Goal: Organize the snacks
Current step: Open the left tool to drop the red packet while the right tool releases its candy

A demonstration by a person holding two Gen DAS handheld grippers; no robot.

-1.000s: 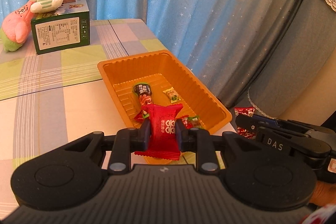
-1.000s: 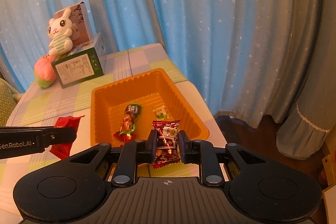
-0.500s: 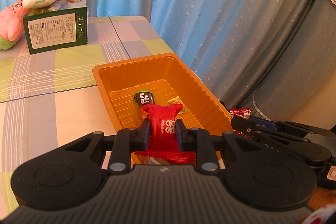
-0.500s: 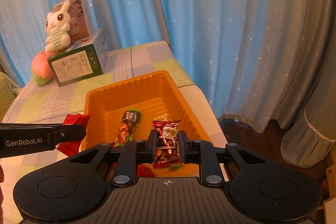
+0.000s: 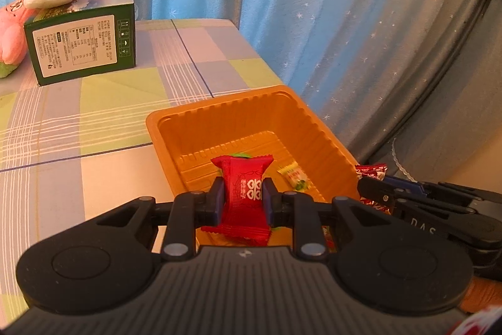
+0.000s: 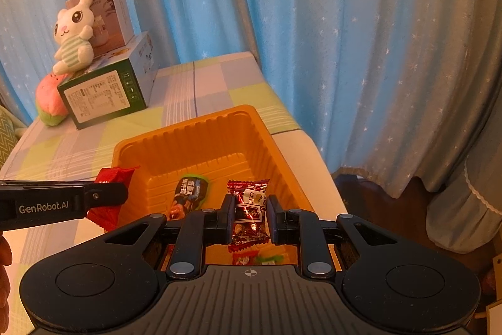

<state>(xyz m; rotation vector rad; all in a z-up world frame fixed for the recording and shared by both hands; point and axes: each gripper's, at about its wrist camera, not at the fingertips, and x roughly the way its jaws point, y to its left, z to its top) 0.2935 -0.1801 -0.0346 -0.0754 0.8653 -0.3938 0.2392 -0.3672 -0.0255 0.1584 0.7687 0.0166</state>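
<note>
My left hand-held gripper (image 5: 242, 200) is pinching a red candy packet (image 5: 244, 197) just over the near-left part of the orange tray (image 6: 200, 127), which sits on the checked surface (image 5: 94, 115). Inside the tray lie a dark wrapped snack (image 6: 188, 192) and a small yellow candy (image 5: 293, 176). My right hand-held gripper (image 6: 250, 214) is closed on a dark red wrapped candy (image 6: 249, 211) above the tray's near-right part. I judge both are at the drop step: next, spread the jaws so each snack falls inside the rim.
</note>
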